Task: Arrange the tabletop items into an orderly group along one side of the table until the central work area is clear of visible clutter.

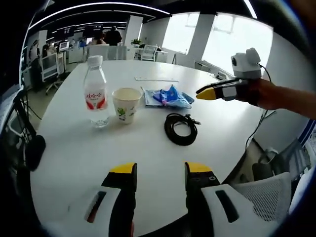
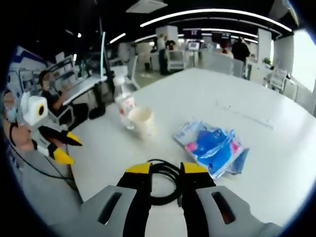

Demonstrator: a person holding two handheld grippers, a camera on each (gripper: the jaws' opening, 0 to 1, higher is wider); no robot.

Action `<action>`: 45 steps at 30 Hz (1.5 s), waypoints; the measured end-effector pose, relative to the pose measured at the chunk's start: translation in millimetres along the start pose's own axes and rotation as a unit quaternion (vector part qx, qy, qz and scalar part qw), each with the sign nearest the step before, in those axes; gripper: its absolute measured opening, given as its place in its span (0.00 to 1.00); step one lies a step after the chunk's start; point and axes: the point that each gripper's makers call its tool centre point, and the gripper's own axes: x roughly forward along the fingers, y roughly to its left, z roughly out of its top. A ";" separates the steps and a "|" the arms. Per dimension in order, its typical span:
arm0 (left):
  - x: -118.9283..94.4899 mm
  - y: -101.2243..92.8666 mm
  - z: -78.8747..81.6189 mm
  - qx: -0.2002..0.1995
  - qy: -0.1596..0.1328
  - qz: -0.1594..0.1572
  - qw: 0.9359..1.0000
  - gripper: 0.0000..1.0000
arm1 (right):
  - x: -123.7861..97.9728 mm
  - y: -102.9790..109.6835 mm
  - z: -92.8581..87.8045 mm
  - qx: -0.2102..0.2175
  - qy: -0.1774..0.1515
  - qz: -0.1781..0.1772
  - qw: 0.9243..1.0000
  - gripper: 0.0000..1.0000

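On the round white table [image 1: 79, 148] stand a clear water bottle [image 1: 95, 91] with a red label and a paper cup [image 1: 126, 104] right beside it. To their right lie a blue plastic packet [image 1: 168, 96] and a coiled black cable [image 1: 180, 128]. My left gripper [image 1: 160, 170] is open over the near table edge, holding nothing. My right gripper [image 1: 207, 94] hovers beyond the cable. In the right gripper view, my right gripper [image 2: 166, 170] is open, with the cable [image 2: 163, 185] showing between its jaws, ahead of the cup [image 2: 143, 121], bottle [image 2: 126, 101] and packet [image 2: 212, 145].
A thin white strip [image 1: 156, 79] lies further back on the table. My left gripper [image 2: 66, 148] shows open at the left, off the table edge. Office desks, chairs [image 1: 261, 195] and people stand around the table.
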 end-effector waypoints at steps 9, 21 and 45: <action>-1.3 -9.5 1.6 -0.001 0.004 -0.002 1.000 0.38 | -30.4 -12.5 -39.2 0.034 0.010 -0.021 0.999 0.20; 3.8 -20.3 12.9 -0.033 -0.008 0.042 0.999 0.38 | -47.6 -36.4 -68.2 0.047 0.030 0.003 0.998 0.22; 2.0 -28.0 25.5 -0.040 -0.028 0.079 0.996 0.39 | 8.8 -117.0 -25.1 0.015 0.035 0.024 0.999 0.22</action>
